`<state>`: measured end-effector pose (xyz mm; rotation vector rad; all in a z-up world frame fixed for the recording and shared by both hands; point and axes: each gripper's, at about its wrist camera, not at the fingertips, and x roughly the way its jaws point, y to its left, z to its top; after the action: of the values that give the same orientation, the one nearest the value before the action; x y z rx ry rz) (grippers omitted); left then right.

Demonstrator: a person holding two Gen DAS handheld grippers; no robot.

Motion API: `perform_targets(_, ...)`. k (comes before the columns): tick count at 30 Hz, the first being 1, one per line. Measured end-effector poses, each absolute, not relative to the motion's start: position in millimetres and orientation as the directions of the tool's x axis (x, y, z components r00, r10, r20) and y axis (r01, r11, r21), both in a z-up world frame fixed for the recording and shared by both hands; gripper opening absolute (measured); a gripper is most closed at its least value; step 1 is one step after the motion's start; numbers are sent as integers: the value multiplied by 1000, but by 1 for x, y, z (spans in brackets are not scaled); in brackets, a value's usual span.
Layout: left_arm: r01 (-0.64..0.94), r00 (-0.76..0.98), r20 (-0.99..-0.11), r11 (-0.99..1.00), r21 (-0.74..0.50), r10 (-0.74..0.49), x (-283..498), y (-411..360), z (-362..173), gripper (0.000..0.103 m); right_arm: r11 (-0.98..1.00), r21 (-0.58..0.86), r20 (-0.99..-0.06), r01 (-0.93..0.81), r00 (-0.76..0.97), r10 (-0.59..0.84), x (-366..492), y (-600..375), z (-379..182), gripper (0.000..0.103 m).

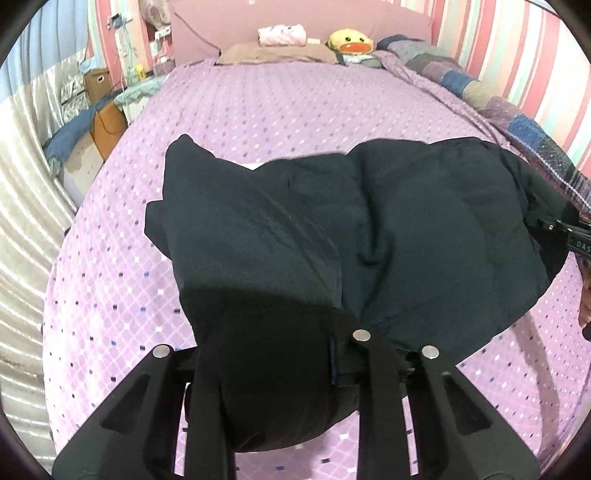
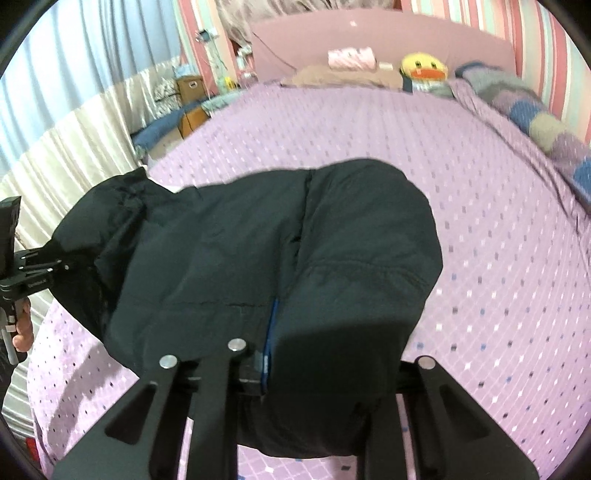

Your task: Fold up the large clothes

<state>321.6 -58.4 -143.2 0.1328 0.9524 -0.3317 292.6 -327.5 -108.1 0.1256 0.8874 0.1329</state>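
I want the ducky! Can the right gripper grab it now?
Probably not. The right gripper is shut on the jacket, so it isn't free, and the duck sits far off at the head of the bed.

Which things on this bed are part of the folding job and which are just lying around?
Part of the job:
black padded jacket
left gripper, gripping its hem
right gripper, gripping its hem
purple diamond-patterned bedspread underneath

Just lying about:
yellow plush duck
pink rolled cloth
patchwork quilt
brown cardboard box
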Motion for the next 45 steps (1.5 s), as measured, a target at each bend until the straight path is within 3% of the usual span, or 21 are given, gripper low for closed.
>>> perform_targets(10,338,601,-753,939,-66,-269,272,-72,-89,18,989,49,-636,-139,759,139,240,-307,-31,19)
perform_targets(16,366,596,-747,928,-72,-293,219,-82,-82,17,990,34,-618,-134,776,126,201,-323,-15,19)
perform_targets(25,377,581,-758,923,-74,-298,161,-78,-93,17,995,47,-661,-83,745,93,133,-355,-40,19)
perform_targets(45,213,526,-836,976,-50,-157,161,-58,-173,21,997,57,-814,58,581,13,105,-392,-136,20)
